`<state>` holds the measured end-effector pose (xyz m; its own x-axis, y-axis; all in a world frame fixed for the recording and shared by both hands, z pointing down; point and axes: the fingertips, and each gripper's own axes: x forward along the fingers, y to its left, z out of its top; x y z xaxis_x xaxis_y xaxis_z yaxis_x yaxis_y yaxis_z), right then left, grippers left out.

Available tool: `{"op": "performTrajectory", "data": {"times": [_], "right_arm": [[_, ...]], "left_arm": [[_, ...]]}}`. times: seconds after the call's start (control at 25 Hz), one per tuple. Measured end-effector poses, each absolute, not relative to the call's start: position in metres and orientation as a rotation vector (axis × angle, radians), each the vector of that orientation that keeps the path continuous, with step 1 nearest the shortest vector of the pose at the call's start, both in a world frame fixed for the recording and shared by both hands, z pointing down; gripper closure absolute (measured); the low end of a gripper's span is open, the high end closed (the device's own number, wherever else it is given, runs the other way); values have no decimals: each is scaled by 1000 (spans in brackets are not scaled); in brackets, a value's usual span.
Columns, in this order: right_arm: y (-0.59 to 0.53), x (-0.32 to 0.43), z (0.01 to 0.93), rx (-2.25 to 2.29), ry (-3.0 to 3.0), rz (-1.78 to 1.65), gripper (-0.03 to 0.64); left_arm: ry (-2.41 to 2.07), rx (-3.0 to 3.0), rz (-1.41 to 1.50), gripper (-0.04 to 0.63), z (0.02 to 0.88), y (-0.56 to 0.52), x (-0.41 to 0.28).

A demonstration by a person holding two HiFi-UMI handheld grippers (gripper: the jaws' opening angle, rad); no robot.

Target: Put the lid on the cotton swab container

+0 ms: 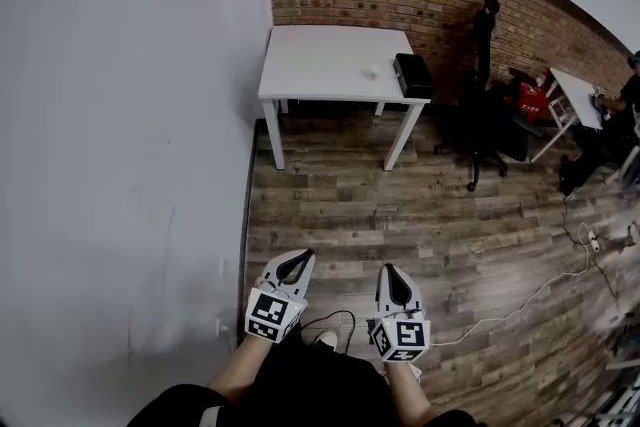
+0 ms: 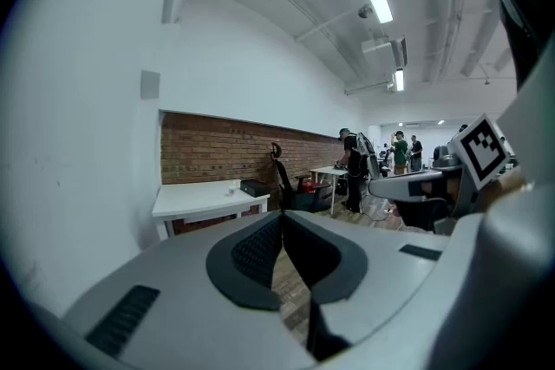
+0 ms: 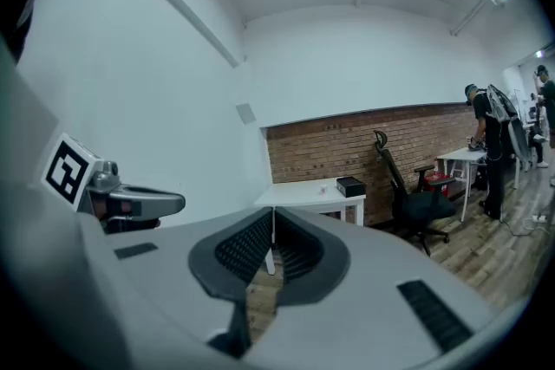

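Note:
Far across the room stands a white table [image 1: 330,55] against the brick wall. On it lies a small pale object [image 1: 371,72], perhaps the cotton swab container, too small to tell; no lid can be made out. My left gripper [image 1: 299,257] and right gripper [image 1: 392,268] are held low in front of me over the wooden floor, well short of the table. Both are shut with nothing between the jaws. The table [image 2: 208,197] shows in the left gripper view and the table [image 3: 314,193] in the right gripper view, beyond the closed tips.
A black box [image 1: 413,74] sits at the table's right end. A black office chair [image 1: 484,105] stands to its right, with another white table [image 1: 575,97] and a person [image 1: 625,100] farther right. A white cable [image 1: 520,305] runs over the floor. The grey wall [image 1: 120,165] is on my left.

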<state>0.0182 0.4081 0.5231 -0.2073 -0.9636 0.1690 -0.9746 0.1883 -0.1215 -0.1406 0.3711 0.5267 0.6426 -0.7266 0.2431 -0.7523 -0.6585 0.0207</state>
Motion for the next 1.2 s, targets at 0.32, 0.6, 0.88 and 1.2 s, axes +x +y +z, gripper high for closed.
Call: {"op": "performTrajectory", "data": {"times": [0.32,0.6,0.88,1.2], "right_arm": [[413,36,525,1932,-2374,299,595],[410,34,525,1888,-2395,285,595],[409,33,523,1857,-2421,270,595],[384,35,526,1853,-2418,295,595]], "left_arm": [[-1239,2751,316,577,525,374,-141],[-1267,2761,319,577,523,370,-145],[-1301,2736,319,577,524,368,-148],[-1294,2749,314,577,519,337,-142]]}}
